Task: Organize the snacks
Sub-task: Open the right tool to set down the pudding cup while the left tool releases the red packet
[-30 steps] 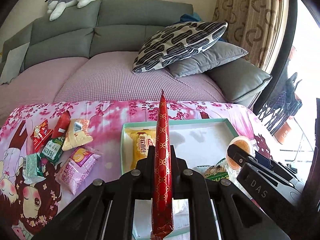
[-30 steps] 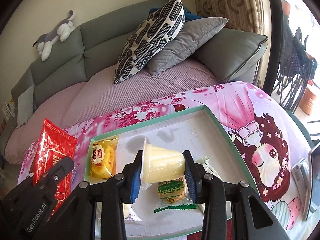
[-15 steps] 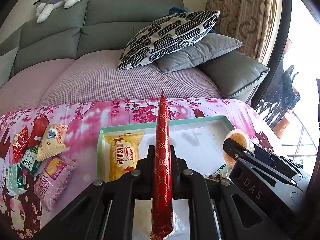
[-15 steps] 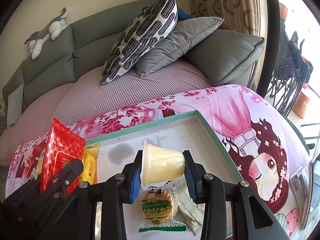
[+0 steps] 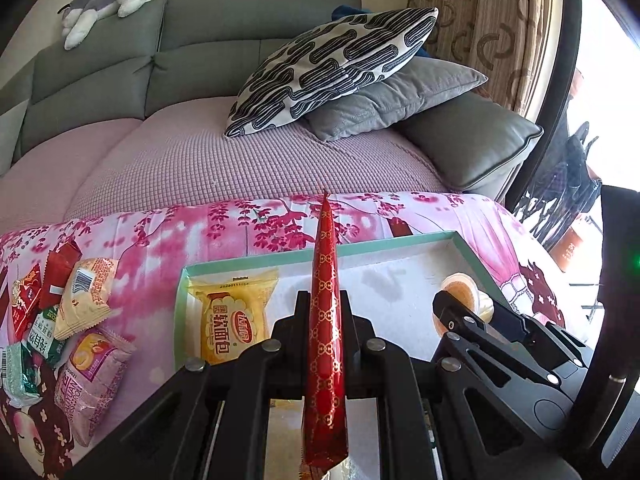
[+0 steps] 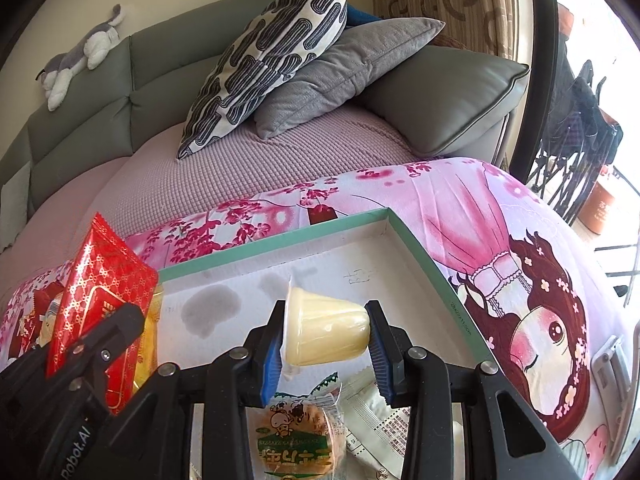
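Grey sofa behind, pink floral cloth over the tabletop (image 5: 248,236), green-rimmed tray (image 6: 416,248) in front of me. My left gripper (image 5: 325,320) has its jaws closed on a red packet (image 5: 325,312), held edge-on above the tray beside the yellow bread pack (image 5: 234,320). My right gripper (image 6: 326,334) pinches a jelly cup (image 6: 326,332) sideways over the tray's bare middle. To do this well: lower each until it touches the tray floor, then release, clear of the cookie packet (image 6: 298,436). Height above the tray is hard to judge. Loose snacks (image 5: 80,304) wait left, outside it.
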Demonstrator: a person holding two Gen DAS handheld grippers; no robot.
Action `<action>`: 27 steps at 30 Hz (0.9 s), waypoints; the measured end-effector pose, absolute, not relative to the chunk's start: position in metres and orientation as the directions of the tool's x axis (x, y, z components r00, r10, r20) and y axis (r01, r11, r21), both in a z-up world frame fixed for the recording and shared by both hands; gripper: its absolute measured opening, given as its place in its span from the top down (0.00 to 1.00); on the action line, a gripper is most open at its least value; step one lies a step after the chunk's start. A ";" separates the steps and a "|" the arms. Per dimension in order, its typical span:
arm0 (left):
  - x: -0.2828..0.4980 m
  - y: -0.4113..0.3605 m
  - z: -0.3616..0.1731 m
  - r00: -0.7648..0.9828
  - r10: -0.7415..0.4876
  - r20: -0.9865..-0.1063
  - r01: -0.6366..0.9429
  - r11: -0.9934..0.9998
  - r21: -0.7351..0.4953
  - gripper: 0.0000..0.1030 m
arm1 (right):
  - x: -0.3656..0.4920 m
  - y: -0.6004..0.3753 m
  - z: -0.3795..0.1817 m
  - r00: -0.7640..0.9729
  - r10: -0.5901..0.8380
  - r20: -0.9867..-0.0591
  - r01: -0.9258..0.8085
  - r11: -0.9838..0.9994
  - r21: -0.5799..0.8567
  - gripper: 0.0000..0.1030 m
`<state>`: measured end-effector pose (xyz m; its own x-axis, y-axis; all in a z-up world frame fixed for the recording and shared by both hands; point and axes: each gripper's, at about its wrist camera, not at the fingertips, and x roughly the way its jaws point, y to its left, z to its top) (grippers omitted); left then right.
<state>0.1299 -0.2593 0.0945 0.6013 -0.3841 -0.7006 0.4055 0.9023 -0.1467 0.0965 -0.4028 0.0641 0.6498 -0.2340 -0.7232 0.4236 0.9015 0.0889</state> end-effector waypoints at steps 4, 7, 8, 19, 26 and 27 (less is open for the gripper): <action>0.137 -0.258 0.085 0.577 -0.376 -0.725 0.399 0.904 -0.152 0.89 | 0.103 -0.403 0.052 0.613 -0.242 -0.752 0.433 0.899 0.064 0.61; 0.140 -0.258 0.082 0.566 -0.384 -0.730 0.403 0.901 -0.161 0.89 | 0.107 -0.404 0.043 0.585 -0.243 -0.774 0.439 0.897 0.050 0.60; 0.141 -0.258 0.081 0.564 -0.382 -0.732 0.403 0.901 -0.160 0.89 | 0.108 -0.404 0.041 0.579 -0.244 -0.778 0.441 0.896 0.047 0.60; 0.145 -0.242 0.084 0.556 -0.403 -0.727 0.364 0.904 -0.223 0.49 | 0.106 -0.403 0.045 0.570 -0.270 -0.776 0.451 0.892 0.021 0.49; 0.140 -0.230 0.099 0.583 -0.400 -0.707 0.349 0.909 -0.227 0.39 | 0.099 -0.404 0.055 0.591 -0.282 -0.755 0.458 0.889 0.026 0.43; 0.140 -0.228 0.101 0.591 -0.394 -0.704 0.342 0.913 -0.223 0.37 | 0.098 -0.404 0.057 0.595 -0.286 -0.751 0.460 0.887 0.027 0.43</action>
<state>0.1398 -0.2280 0.1007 0.5912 -0.3938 -0.7039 0.3425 0.9127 -0.2230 0.0982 -0.4039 0.0566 0.5948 -0.2855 -0.7515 0.4602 0.8874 0.0270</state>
